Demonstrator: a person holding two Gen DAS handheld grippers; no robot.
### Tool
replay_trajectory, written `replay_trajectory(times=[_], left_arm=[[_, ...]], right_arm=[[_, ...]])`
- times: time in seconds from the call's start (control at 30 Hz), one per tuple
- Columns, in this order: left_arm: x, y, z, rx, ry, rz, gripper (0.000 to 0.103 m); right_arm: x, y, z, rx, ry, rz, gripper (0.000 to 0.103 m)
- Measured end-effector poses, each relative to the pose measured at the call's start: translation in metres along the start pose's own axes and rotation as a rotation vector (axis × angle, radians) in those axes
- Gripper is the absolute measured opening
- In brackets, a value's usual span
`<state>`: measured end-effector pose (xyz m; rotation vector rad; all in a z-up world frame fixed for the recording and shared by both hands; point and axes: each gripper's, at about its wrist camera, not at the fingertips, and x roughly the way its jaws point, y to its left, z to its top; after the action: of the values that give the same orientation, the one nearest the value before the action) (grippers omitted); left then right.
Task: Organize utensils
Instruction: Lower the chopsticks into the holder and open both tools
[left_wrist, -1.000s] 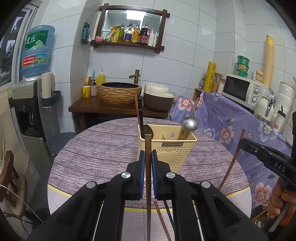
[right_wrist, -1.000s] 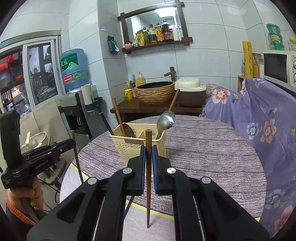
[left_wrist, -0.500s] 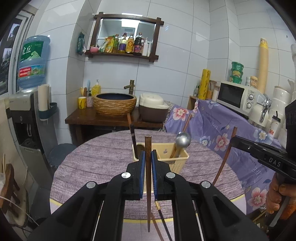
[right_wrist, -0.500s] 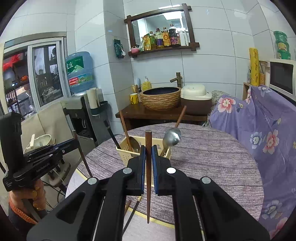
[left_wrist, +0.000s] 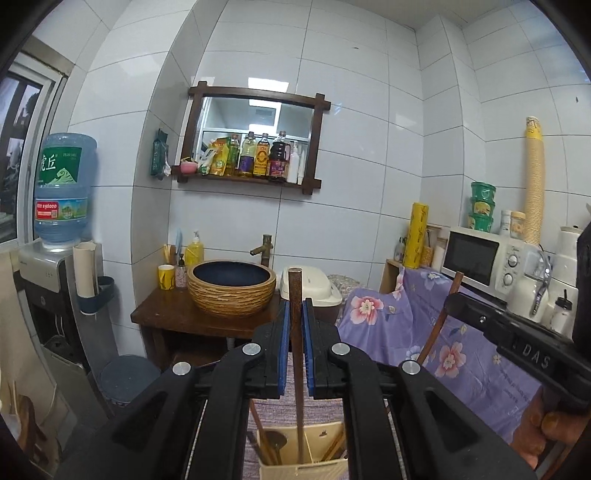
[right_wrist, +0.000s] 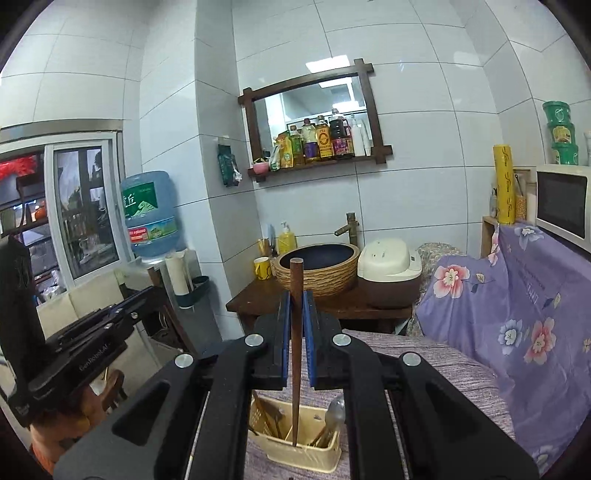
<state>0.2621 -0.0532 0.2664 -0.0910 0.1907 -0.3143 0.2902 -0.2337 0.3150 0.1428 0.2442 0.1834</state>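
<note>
Both grippers are up high over the table, and each one has a chopstick pinned upright. The left gripper (left_wrist: 294, 325) has its blue-lined jaws clenched on a dark wooden chopstick (left_wrist: 295, 354); the blunt top pokes up above the jaws and the shaft runs straight down between the black arms. Down there, in the left wrist view, the chopstick's lower end overlaps the open mouth of the cream utensil basket (left_wrist: 303, 469), though whether the tip is inside it or above it cannot be told. Brown handles (left_wrist: 264, 439) lean in the basket's left compartment.

Over to the right wrist view: the right gripper (right_wrist: 297, 325) is likewise clamped tight on its own chopstick (right_wrist: 295, 350), held vertical, the pointed tip hanging in front of the basket (right_wrist: 295, 454), again with no telling how far above it. The basket sits on the purple woven table (right_wrist: 424, 362), and a metal spoon (right_wrist: 334, 410) stands in its right compartment with wooden utensils (right_wrist: 267, 417) on the left.

Each camera catches the other tool at its edge: the right gripper and a hand (left_wrist: 546, 428) at the right of the left view, the left gripper at the left of the right view. Behind are a woven-sided basin (right_wrist: 317, 269) and a rice cooker (right_wrist: 388, 269).
</note>
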Motion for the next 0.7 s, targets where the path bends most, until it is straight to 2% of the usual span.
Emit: replay_trajectory(times=[0.1, 0.4, 0.57, 0.7], left_arm=[[0.018, 0.0, -0.017, -0.014, 0.006, 0.016, 0.008], [0.038, 0.005, -0.084, -0.027, 0.117, 0.025, 0.008], [0.047, 0.006, -0.106, -0.018, 0.17, 0.028, 0.008], [0.052, 0.009, -0.118, -0.019, 0.203, 0.034, 0.008]], right_arm=[[0.015, -0.001, -0.014, -0.017, -0.004, -0.024, 0.008], [0.055, -0.021, -0.086, 0.039, 0.12, -0.052, 0.008], [0.066, -0.022, -0.111, 0.049, 0.166, -0.057, 0.008], [0.066, -0.022, -0.12, 0.033, 0.164, -0.061, 0.008]])
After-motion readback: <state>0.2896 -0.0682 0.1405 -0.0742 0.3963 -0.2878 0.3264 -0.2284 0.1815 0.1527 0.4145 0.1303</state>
